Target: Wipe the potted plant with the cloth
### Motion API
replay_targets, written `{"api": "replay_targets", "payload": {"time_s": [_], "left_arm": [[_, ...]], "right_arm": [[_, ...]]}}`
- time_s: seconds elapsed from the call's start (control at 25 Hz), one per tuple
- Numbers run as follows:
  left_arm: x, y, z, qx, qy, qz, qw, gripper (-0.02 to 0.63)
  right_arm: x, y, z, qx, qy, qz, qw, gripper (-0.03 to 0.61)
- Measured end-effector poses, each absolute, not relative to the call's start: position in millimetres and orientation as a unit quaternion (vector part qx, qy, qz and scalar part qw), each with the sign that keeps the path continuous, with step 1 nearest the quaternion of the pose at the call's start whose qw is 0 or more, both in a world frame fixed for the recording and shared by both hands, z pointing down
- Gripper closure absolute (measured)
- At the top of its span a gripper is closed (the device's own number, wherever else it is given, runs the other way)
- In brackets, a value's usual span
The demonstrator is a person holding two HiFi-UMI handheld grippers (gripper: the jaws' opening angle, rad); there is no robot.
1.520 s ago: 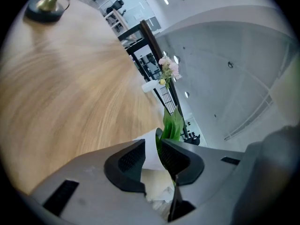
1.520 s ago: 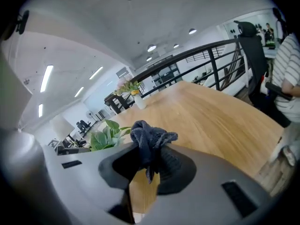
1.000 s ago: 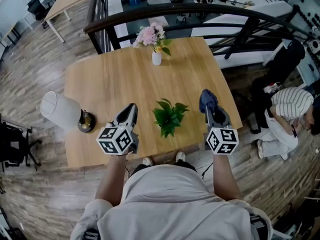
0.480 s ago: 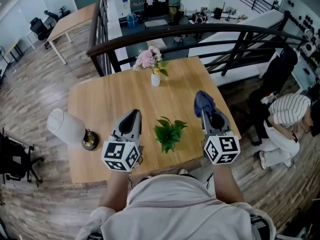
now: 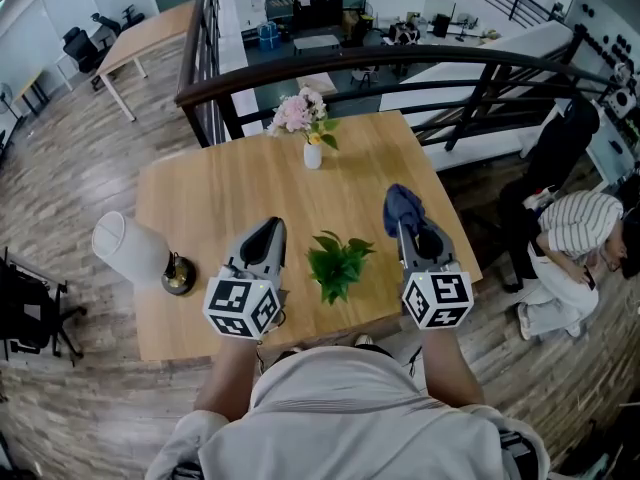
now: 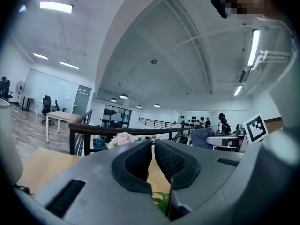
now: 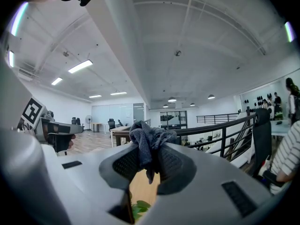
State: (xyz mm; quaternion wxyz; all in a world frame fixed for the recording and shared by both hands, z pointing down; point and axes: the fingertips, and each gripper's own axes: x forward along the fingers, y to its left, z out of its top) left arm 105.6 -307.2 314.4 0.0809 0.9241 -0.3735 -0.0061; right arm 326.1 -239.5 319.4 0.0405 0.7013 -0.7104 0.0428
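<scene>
We set the head view above the potted plant [image 5: 338, 265], on its near side, facing steeply down from well overhead. The left gripper view rides low and close on the plant's left, facing level past it along its own jaws. The right gripper view mirrors it on the plant's right. All three views share the plant's leaves and the railing [image 5: 450, 54] beyond the plant.

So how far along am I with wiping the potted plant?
Done: the cloth is clamped in the right tongs. In hand: both tongs are held up over the table, either side of the potted plant; the left tongs are shut and empty. Left: the wiping itself, since the cloth is not touching the leaves.
</scene>
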Motion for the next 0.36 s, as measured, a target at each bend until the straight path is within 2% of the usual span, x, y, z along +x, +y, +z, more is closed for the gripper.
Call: {"api": "replay_targets", "payload": {"time_s": [0.36], "left_arm": [[107.6,-311.5,329.4,0.923,-0.375,0.012,0.089,0.584]], "right_arm": [[324.6,-241.0,325.6,0.696,-0.715,0.053,0.042,0.446]]}}
